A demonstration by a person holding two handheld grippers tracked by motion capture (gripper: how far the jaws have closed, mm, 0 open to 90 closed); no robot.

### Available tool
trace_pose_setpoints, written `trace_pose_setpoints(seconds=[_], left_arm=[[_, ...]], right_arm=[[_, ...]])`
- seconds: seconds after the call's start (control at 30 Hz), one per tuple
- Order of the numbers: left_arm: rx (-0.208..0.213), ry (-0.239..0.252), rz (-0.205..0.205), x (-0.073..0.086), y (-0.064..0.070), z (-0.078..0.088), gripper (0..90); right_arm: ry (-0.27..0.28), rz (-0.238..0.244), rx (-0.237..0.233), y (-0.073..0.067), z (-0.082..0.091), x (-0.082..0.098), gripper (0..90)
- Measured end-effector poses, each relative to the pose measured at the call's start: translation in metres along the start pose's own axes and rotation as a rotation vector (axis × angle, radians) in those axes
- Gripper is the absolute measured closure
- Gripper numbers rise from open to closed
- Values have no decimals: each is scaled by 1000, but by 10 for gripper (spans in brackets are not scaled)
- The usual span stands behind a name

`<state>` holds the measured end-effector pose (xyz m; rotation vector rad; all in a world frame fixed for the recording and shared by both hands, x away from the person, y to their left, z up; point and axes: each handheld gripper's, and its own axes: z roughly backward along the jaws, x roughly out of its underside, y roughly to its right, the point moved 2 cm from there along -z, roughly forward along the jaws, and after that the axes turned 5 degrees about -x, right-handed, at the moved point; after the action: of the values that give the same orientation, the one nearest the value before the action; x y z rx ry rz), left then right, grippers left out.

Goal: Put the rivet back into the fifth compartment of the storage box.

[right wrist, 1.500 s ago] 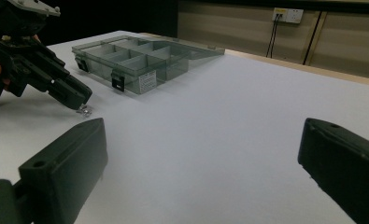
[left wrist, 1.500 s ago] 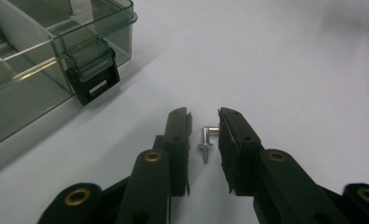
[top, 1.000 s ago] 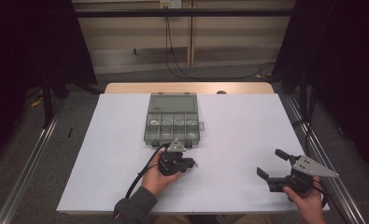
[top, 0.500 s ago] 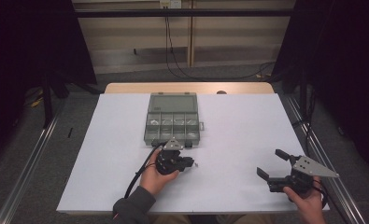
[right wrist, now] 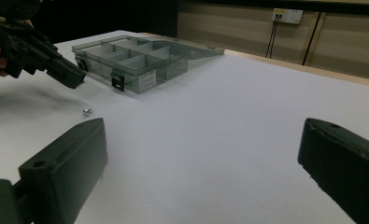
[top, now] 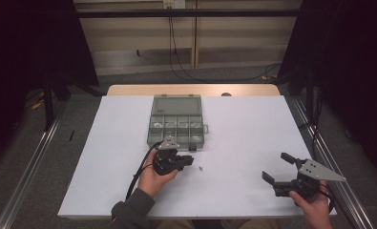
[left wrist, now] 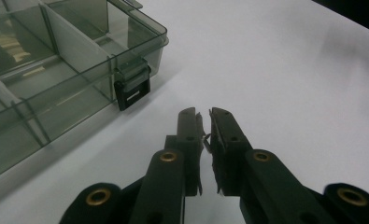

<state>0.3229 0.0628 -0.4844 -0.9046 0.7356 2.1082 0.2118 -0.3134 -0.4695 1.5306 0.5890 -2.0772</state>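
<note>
A clear grey compartment box (top: pixel 175 138) lies open at the table's middle, its lid flat behind it. My left gripper (top: pixel 192 160) hovers just in front of the box's near edge. In the left gripper view its jaws (left wrist: pixel 205 122) stand almost together, pinching a tiny metal piece (left wrist: pixel 205 137); the box's black latch (left wrist: pixel 132 88) is close to their left. A small loose screw (top: pixel 201 168) lies on the white table right of those tips, and it is the screw (right wrist: pixel 86 111) below the left gripper (right wrist: pixel 77 79) in the right gripper view. My right gripper (top: pixel 273 166) rests open at the front right.
White sheet (top: pixel 253 124) covers the table, with a wooden strip (top: pixel 191 89) along the far edge. The box's compartments (right wrist: pixel 131 58) hold small parts. Metal rails (top: pixel 28 167) run along both sides on the floor. A cable (top: pixel 137 179) trails from the left gripper.
The left gripper has drifted a little to the left and toward the box's front edge. The right gripper has stayed in place, open.
</note>
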Motion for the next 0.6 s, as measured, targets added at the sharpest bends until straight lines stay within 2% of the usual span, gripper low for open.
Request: trace_pose_setpoints(seconds=[0.37,0.47,0.53,0.6], left_arm=[[-17,57,38,-4,-14,13,826],[-25,89,74,-6,-21,21,826],[-30,88,69,-7,-22,23,827],[-35,110,79,-10,-25,28,826]], right_arm=[[2,-1,-2,0,0,0,13],[3,-1,-2,0,0,0,13],[2,-1,-1,0,0,0,13],[2,-2,-2,0,0,0,13]])
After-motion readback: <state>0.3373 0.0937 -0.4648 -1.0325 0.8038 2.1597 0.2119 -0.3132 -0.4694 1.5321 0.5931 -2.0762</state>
